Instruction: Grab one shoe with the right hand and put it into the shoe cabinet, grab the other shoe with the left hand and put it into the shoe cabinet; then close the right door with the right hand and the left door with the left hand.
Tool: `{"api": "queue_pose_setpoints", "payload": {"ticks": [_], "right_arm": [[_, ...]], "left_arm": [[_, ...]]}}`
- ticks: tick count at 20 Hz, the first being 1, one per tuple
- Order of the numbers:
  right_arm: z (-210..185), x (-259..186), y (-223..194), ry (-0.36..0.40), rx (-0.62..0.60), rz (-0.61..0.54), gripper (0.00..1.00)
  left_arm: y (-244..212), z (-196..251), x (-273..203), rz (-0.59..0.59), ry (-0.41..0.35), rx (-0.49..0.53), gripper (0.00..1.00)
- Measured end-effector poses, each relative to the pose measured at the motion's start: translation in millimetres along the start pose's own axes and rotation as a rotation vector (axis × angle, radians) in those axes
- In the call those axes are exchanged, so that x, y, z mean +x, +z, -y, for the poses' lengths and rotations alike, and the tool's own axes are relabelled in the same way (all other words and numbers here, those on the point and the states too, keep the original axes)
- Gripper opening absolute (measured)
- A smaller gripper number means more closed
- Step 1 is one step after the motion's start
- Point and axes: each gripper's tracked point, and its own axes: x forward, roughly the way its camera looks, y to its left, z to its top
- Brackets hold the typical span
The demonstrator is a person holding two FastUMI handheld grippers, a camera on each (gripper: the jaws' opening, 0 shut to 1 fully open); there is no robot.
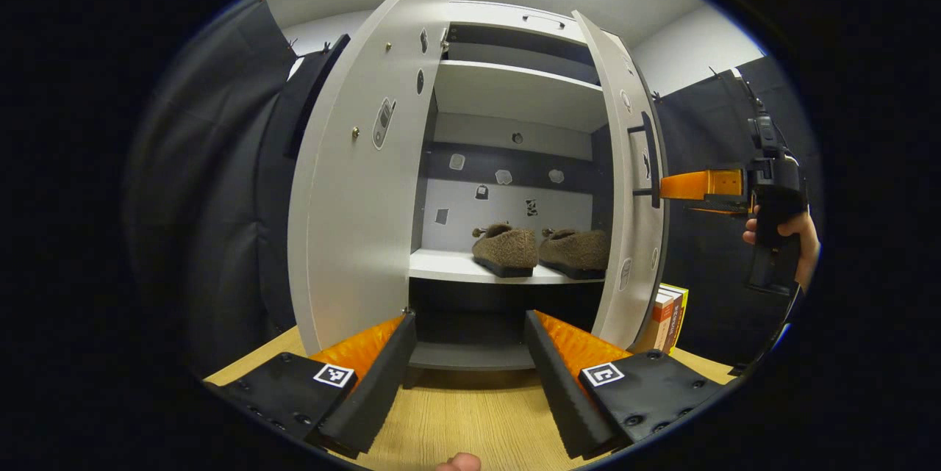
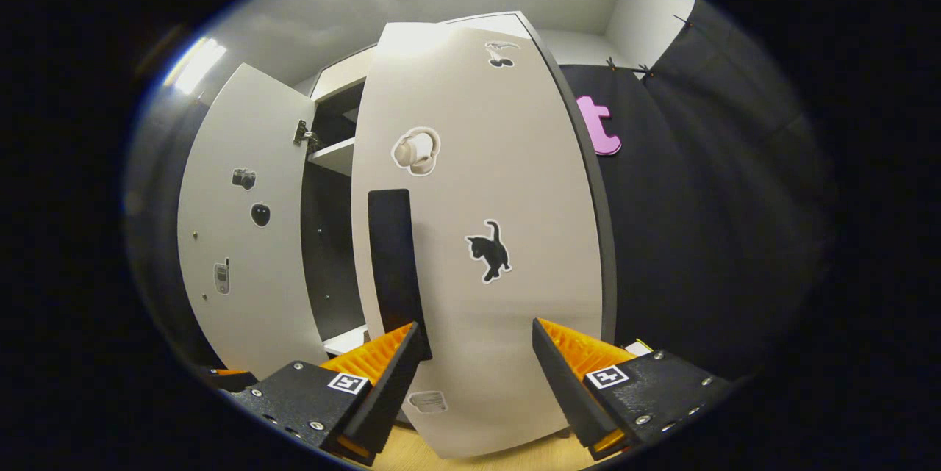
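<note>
Both fuzzy brown slippers (image 1: 540, 249) shelved, we are bringing the right gripper (image 2: 476, 361), jaws apart and empty, against the white right door (image 2: 478, 236); next, pushing it shut.

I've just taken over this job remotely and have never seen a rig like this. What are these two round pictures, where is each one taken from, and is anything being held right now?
There is no robot: a person carries a hand-held gripper in each hand, and each has a camera looking along its two fingers.

The left gripper view faces the open shoe cabinet. Its own left hand-held gripper is open and empty above the wooden table. Both brown shoes already sit on a shelf. At the right, the person's hand holds the other gripper at the right door's outer side.

The right gripper view faces the outside of that right door, near its black handle. The right hand-held gripper is open and holds nothing.

Both doors are still open.
</note>
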Motion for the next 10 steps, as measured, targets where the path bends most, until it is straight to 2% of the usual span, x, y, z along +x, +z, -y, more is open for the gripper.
{"api": "queue_pose_setpoints", "payload": {"ticks": [4, 10], "right_arm": [[-7, 12, -4, 0.011, 0.003, -0.02, 0.92], [-16, 36, -11, -0.009, -0.075, -0.04, 0.92]], "left_arm": [[3, -1, -3, 0.005, -0.004, 0.006, 0.97], [6, -3, -10, 0.008, -0.001, 0.007, 0.96]]}}
